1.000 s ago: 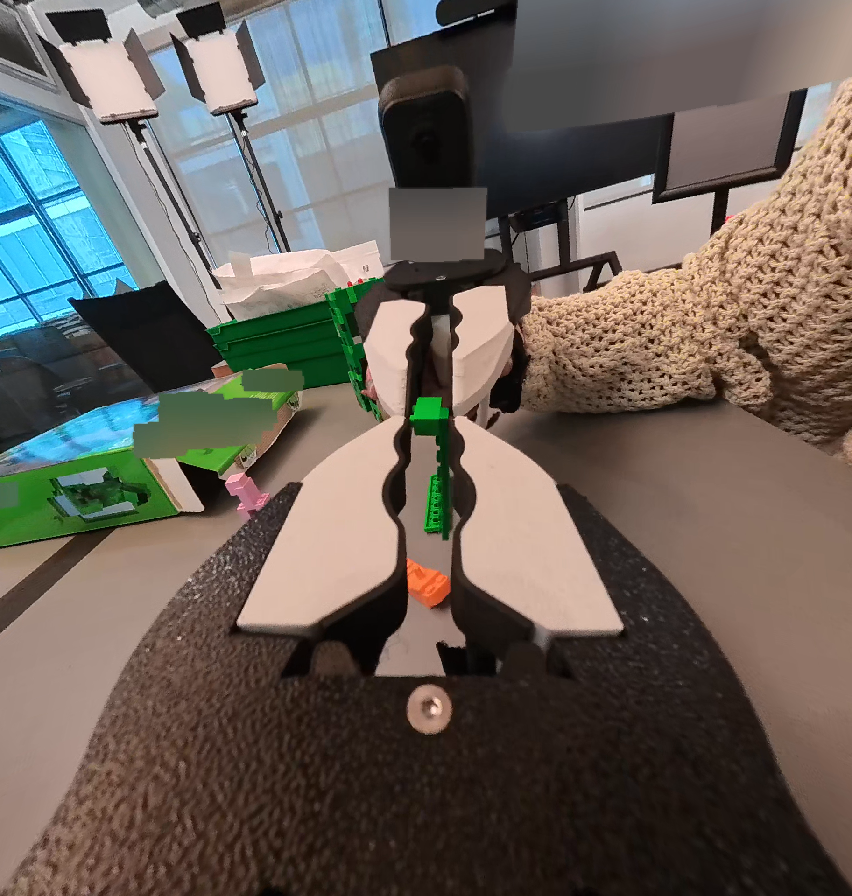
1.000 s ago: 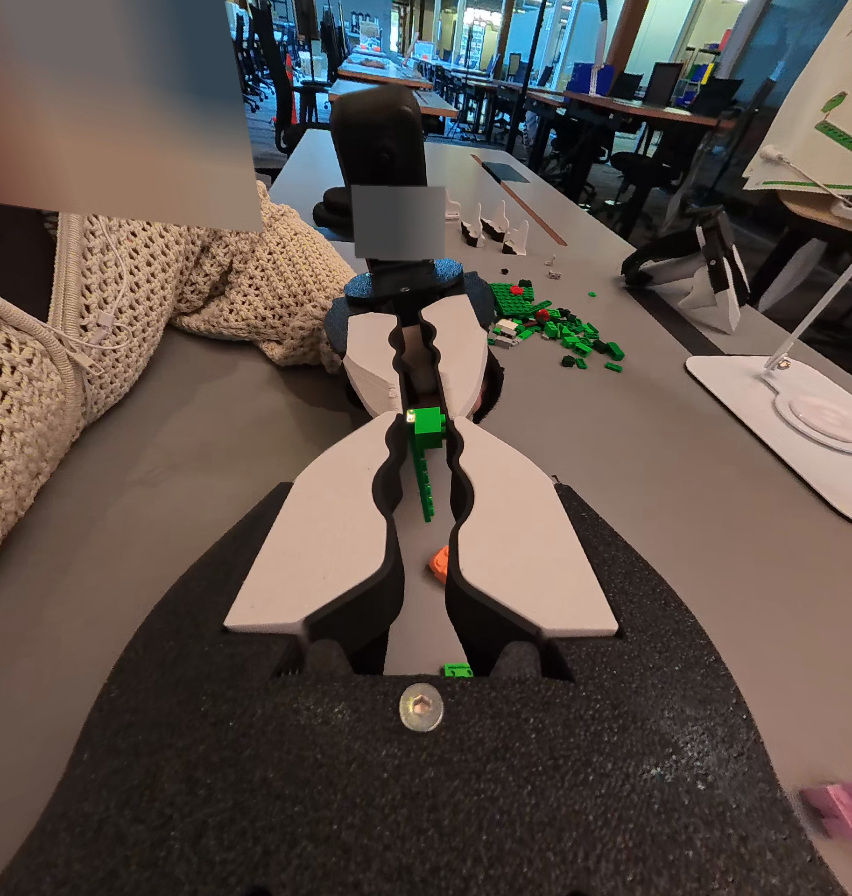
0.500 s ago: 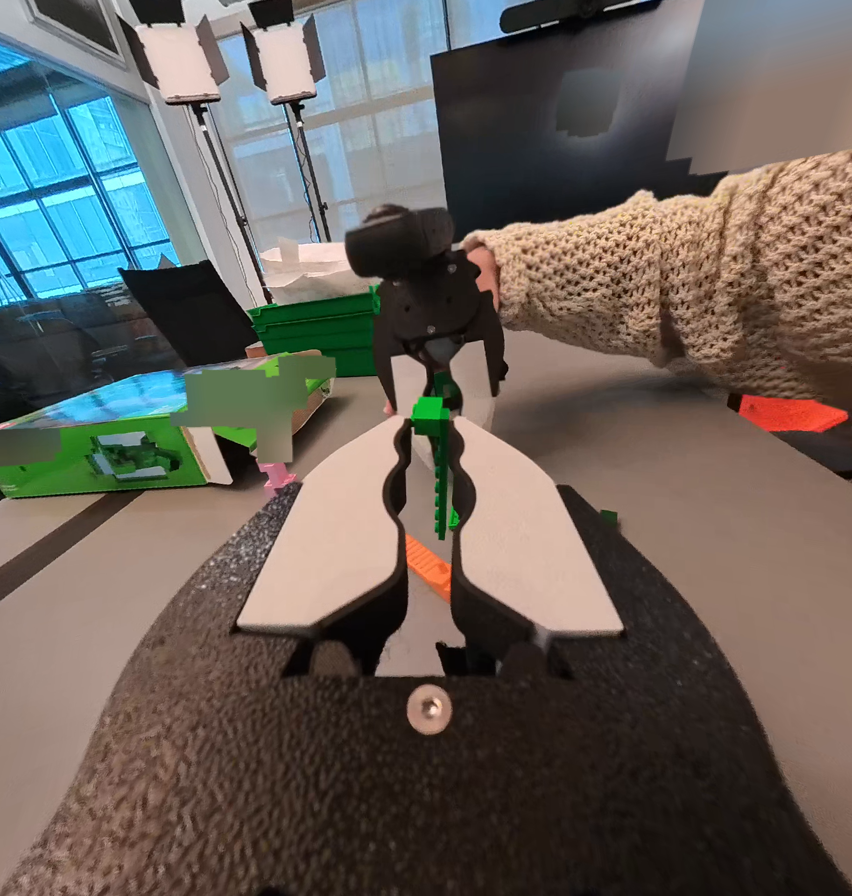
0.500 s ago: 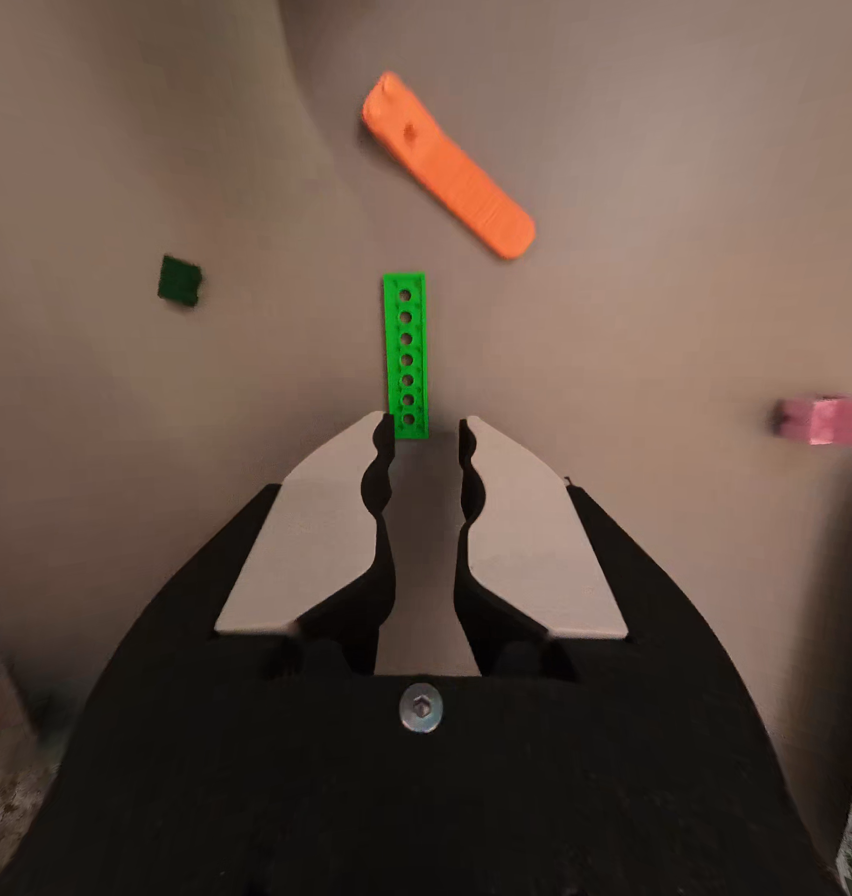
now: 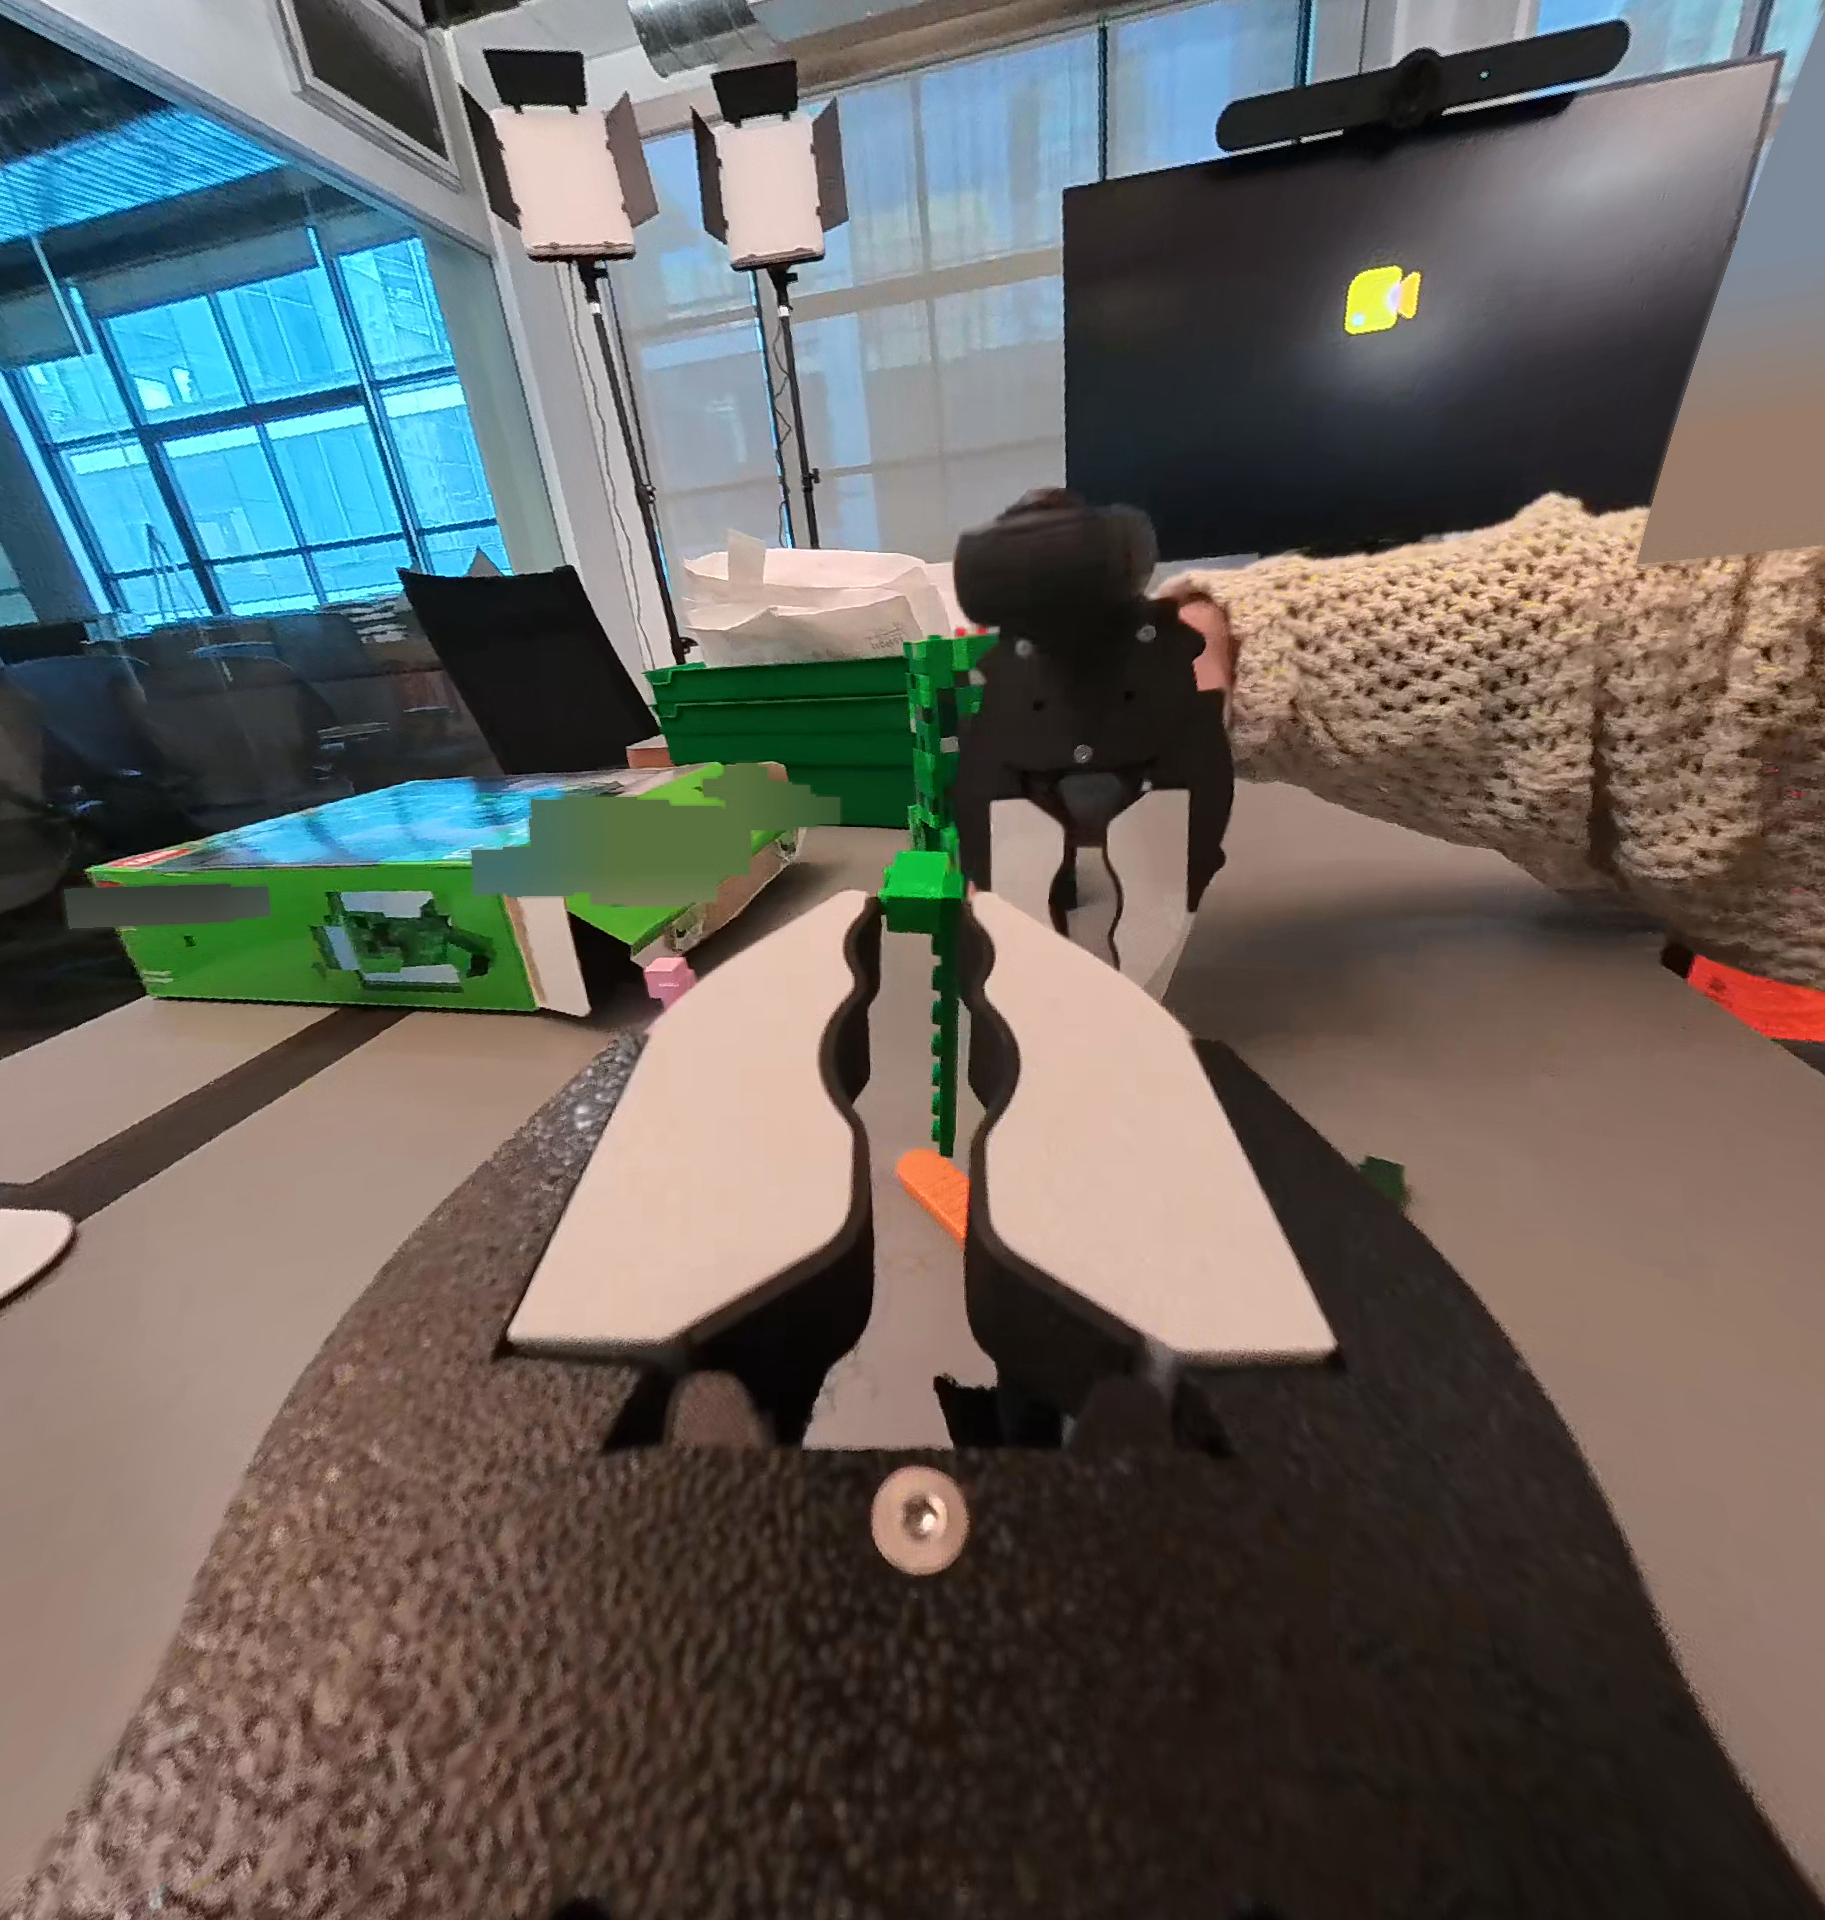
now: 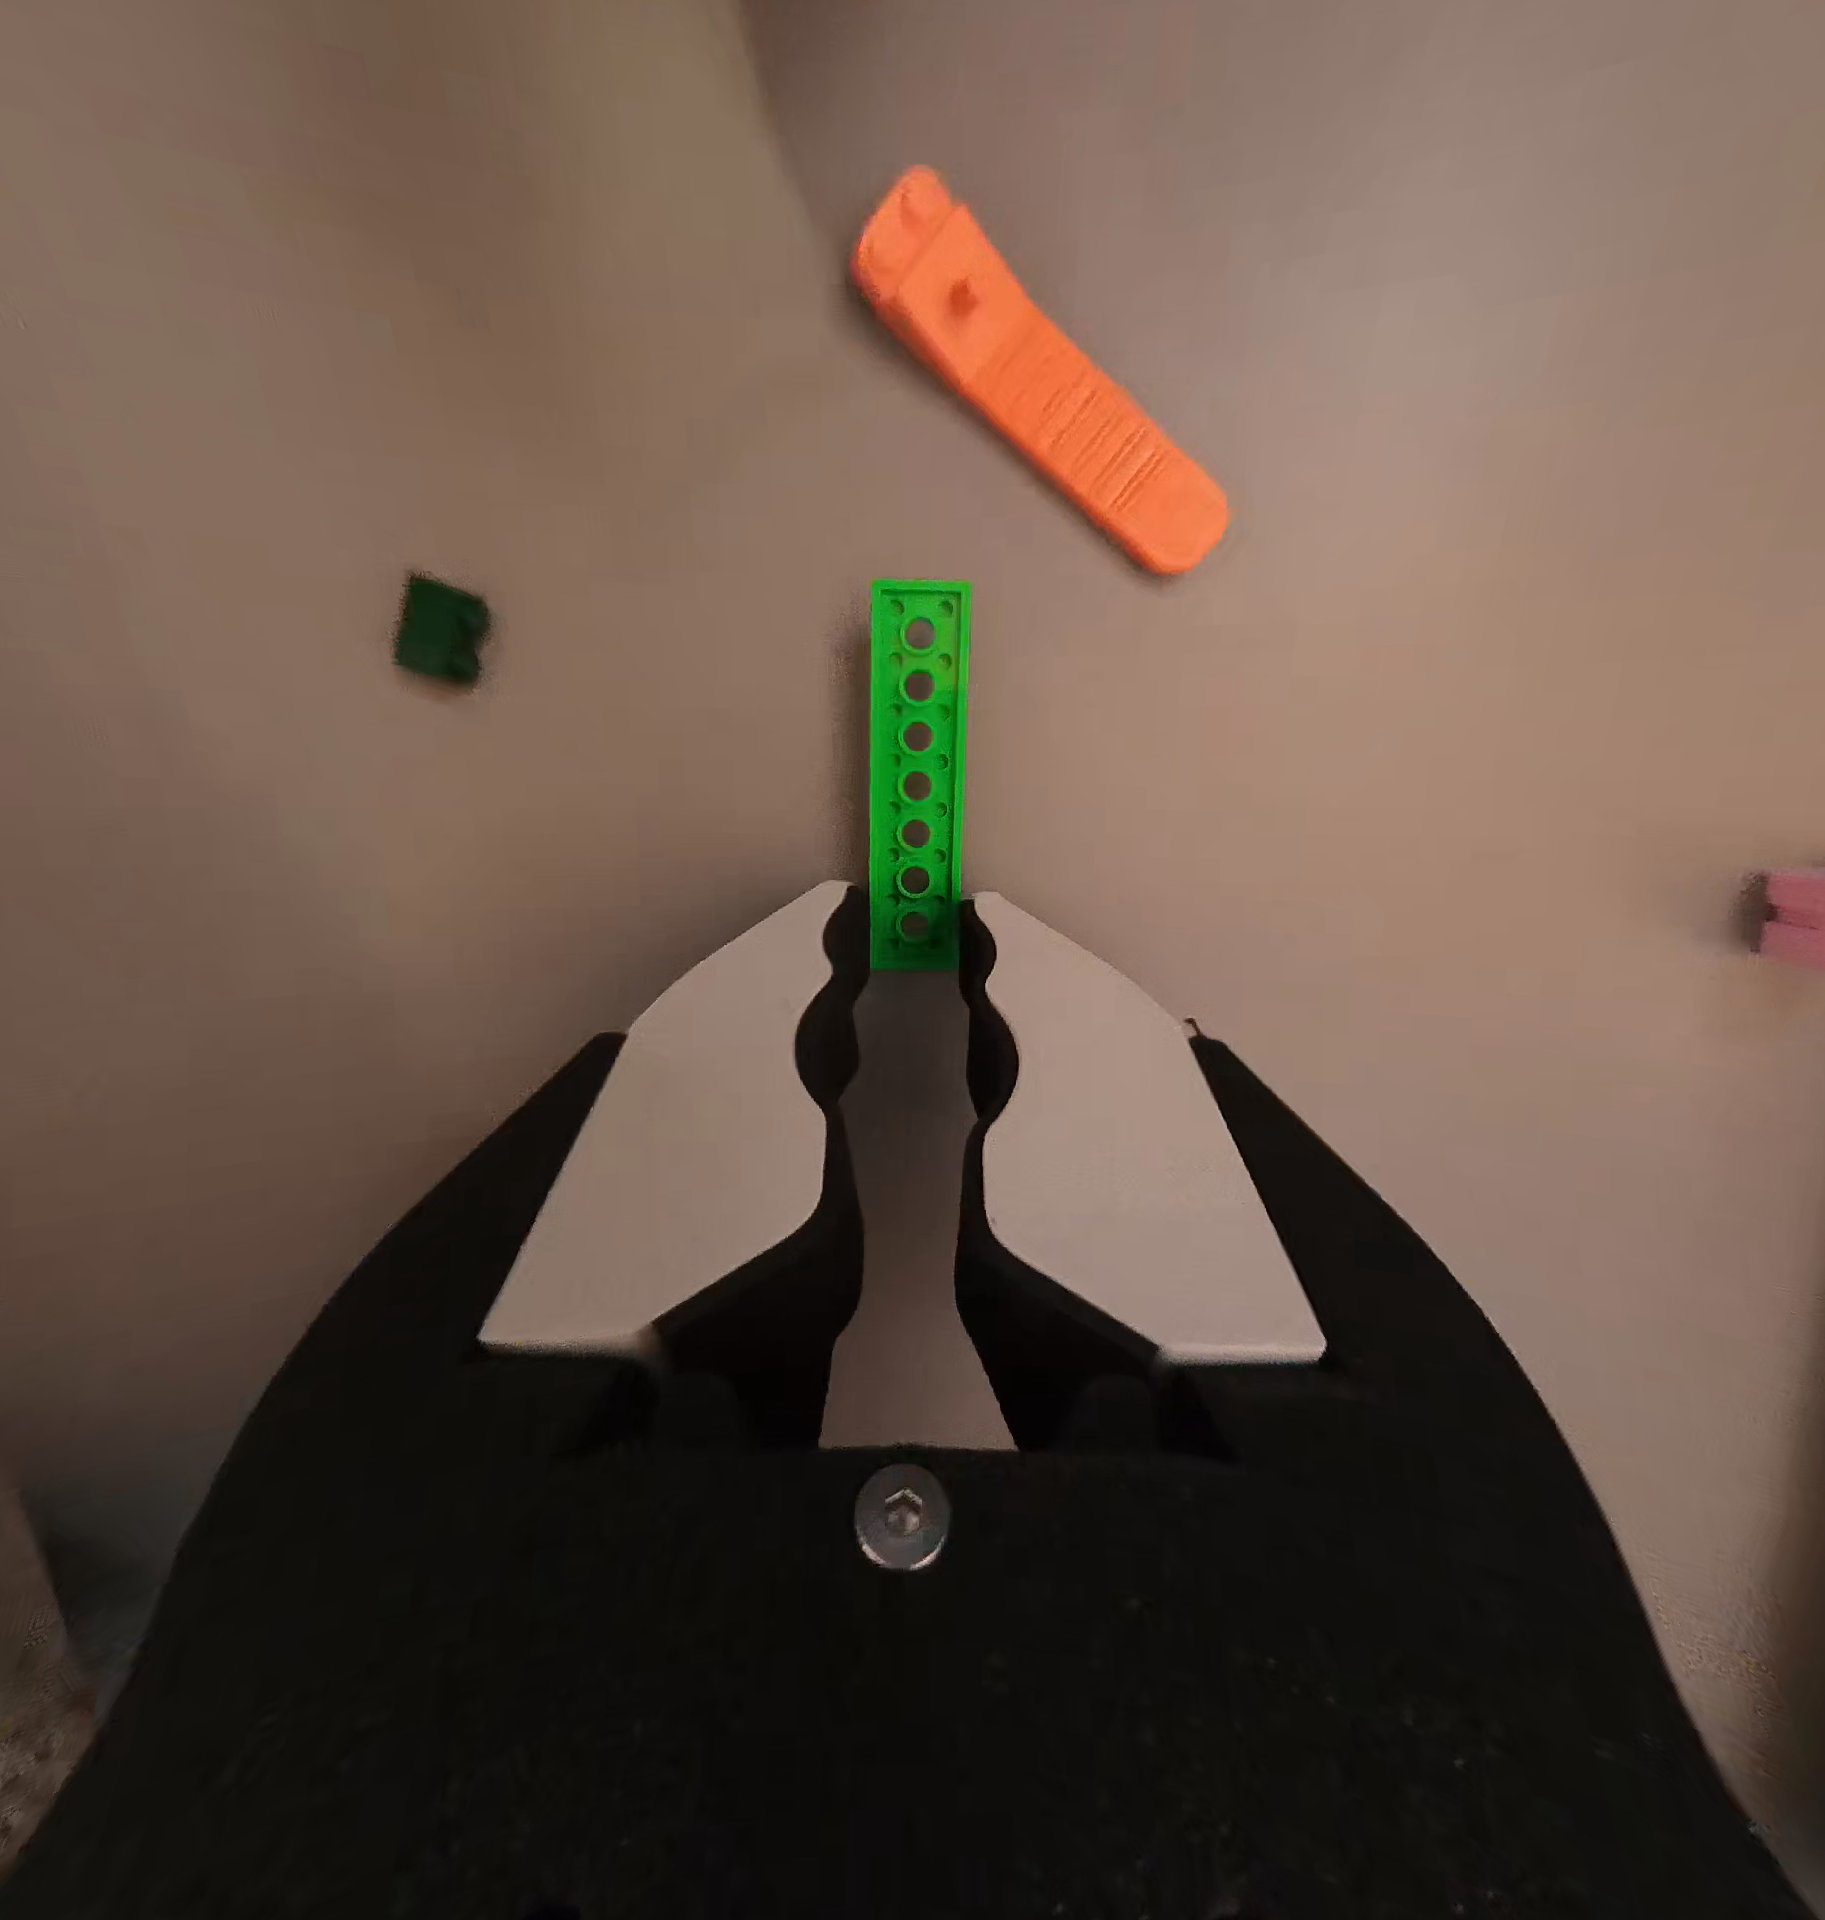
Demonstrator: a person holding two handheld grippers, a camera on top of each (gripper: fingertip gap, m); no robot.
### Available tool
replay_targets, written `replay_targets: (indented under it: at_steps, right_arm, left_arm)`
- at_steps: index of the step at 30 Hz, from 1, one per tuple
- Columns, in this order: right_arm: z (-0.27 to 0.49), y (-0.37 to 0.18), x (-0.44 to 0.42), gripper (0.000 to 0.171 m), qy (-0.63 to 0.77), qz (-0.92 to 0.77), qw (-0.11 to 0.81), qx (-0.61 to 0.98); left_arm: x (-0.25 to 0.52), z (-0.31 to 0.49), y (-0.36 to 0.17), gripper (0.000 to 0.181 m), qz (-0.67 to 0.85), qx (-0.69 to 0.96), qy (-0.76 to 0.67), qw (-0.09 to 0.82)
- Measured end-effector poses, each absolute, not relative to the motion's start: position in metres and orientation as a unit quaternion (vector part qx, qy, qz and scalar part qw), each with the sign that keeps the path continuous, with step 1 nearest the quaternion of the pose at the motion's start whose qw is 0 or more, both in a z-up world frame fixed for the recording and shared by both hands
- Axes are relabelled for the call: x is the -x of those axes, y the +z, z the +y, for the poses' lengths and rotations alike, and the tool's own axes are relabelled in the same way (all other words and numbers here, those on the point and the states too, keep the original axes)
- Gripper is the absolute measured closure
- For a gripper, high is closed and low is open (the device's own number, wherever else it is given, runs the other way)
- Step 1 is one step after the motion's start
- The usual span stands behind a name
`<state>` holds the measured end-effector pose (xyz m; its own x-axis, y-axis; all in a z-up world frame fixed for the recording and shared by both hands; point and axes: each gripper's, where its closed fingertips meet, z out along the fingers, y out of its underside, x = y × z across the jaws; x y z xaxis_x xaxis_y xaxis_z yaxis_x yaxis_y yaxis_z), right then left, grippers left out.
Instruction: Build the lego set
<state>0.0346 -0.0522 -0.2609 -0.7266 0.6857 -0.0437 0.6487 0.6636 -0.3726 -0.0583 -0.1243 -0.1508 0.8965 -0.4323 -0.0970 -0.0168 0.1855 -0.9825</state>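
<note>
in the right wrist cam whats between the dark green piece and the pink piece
The long green plate, seen in the right wrist view; the rest of the grey table between the dark green piece and the pink piece is bare.

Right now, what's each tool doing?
Left tool: closed on the green Lego piece.
Right tool: the piece's end sits between its tips; grip cannot be told.

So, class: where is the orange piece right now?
In the right wrist view the orange piece lies flat on the table, up and right of the green plate; the left view shows it beneath that plate.
</note>
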Motion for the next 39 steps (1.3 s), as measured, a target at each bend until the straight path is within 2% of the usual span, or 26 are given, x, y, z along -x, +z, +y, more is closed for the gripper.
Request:
replay_targets:
  at_steps: [4, 10, 13, 16, 21, 26, 35, 39]
  right_arm:
    - [-0.055, -0.251, -0.008, 0.156, 0.245, -0.856, 0.109, 0.442]
    - [-0.064, -0.264, -0.002, 0.155, 0.207, -0.859, 0.11, 0.455]
    - [-0.067, -0.254, 0.004, 0.146, 0.228, -0.863, 0.106, 0.438]
    - [-0.067, -0.25, 0.012, 0.145, 0.255, -0.865, 0.066, 0.426]
    - [-0.074, -0.26, 0.009, 0.142, 0.282, -0.847, -0.101, 0.44]
    - [-0.077, -0.259, 0.016, 0.146, 0.289, -0.809, -0.188, 0.476]
    - [-0.076, -0.265, 0.017, 0.152, 0.202, -0.85, -0.103, 0.475]
    - [-0.077, -0.266, 0.016, 0.159, 0.187, -0.852, -0.098, 0.479]
  left_arm:
    - [0.063, -0.123, -0.15, 0.168, 0.167, 0.623, -0.133, 0.752]
    - [0.062, -0.122, -0.152, 0.168, 0.169, 0.625, -0.133, 0.751]
    - [0.062, -0.122, -0.152, 0.168, 0.169, 0.626, -0.135, 0.749]
    - [0.061, -0.122, -0.153, 0.168, 0.171, 0.627, -0.139, 0.747]
    - [0.059, -0.122, -0.153, 0.168, 0.173, 0.627, -0.144, 0.746]
    - [0.06, -0.122, -0.153, 0.168, 0.172, 0.628, -0.147, 0.745]
    - [0.06, -0.122, -0.154, 0.168, 0.174, 0.628, -0.145, 0.744]
    - [0.06, -0.122, -0.154, 0.168, 0.173, 0.628, -0.145, 0.745]
